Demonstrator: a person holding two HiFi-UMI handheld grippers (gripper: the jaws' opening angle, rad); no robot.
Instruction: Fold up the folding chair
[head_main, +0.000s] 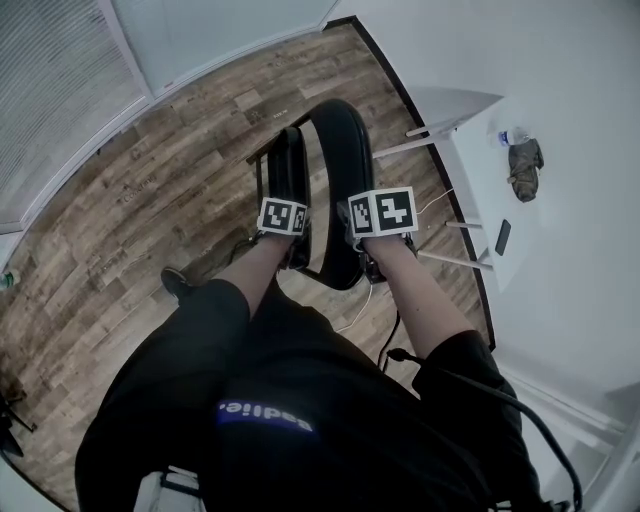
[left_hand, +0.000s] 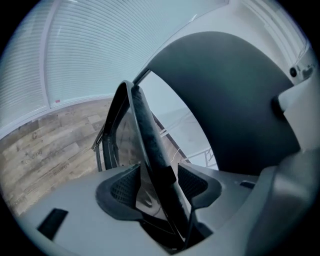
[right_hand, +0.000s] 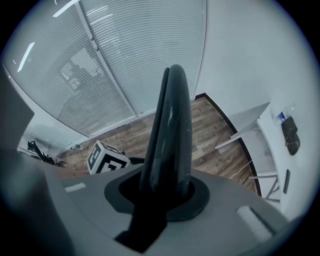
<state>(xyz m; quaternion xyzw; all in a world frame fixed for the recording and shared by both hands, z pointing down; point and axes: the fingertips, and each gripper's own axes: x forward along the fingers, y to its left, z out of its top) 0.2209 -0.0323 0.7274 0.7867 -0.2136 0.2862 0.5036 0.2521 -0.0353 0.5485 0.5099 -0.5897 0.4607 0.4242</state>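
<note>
Looking along our left gripper (left_hand: 157, 182), we see its jaws stand wide apart. A thin black edge (left_hand: 150, 145) of the chair (head_main: 335, 160) runs between them. The pads (left_hand: 125, 187) do not press on it, so this gripper holds nothing. Our right gripper (right_hand: 167, 187) is closed tight on the edge of the chair's big curved board (right_hand: 172, 125).

The chair stands on the wood floor (head_main: 150, 200), right in front of our legs. A white table (head_main: 470, 150) is off to the right. The chair's two black parts stand up side by side, close to each other. We cannot tell which one is the seat.

We think the folding is nearly done, since the parts are up and almost flat. A thin gap shows between them in the head view. What is left, we guess, is to push the two parts flat together. Only our right gripper keeps the chair up now, so it could tip.
</note>
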